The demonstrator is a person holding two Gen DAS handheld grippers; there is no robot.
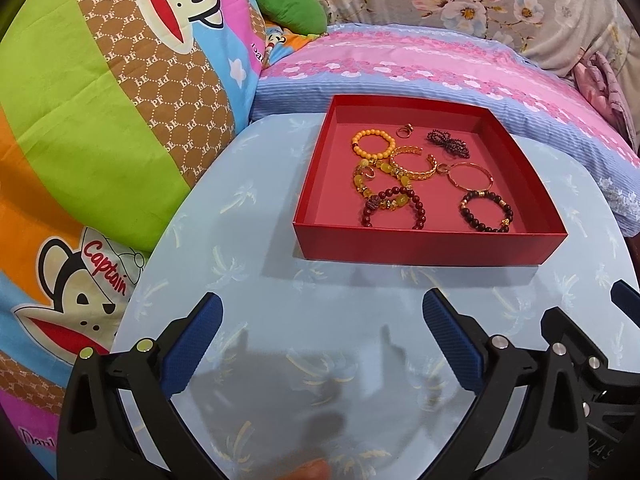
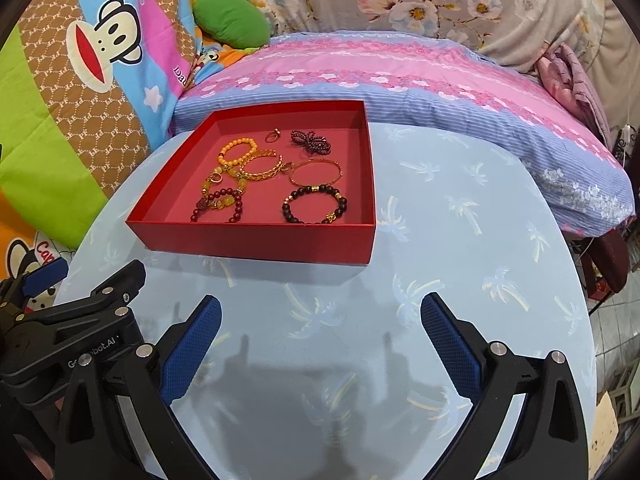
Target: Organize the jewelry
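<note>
A shallow red box [image 1: 424,246] [image 2: 256,238] stands on the round pale-blue table [image 1: 280,320] [image 2: 460,280]. Inside lie several pieces: an orange bead bracelet [image 1: 373,145] [image 2: 237,151], a gold chain cuff [image 1: 412,162] [image 2: 262,167], a thin gold bangle [image 1: 470,176] [image 2: 316,172], a dark bead bracelet [image 1: 486,210] [image 2: 314,204], a red bead bracelet [image 1: 394,206] [image 2: 218,205], a small ring [image 1: 404,131] [image 2: 274,135] and a dark beaded cluster [image 1: 448,142] [image 2: 310,142]. My left gripper [image 1: 322,312] and right gripper [image 2: 320,314] hover open and empty over the table, short of the box.
A cartoon-print cushion [image 1: 100,120] [image 2: 80,92] presses against the table's left side. A pink and blue pillow [image 1: 440,68] [image 2: 400,76] lies behind the box. In the left wrist view the right gripper's blue fingertip [image 1: 624,294] shows at the right edge.
</note>
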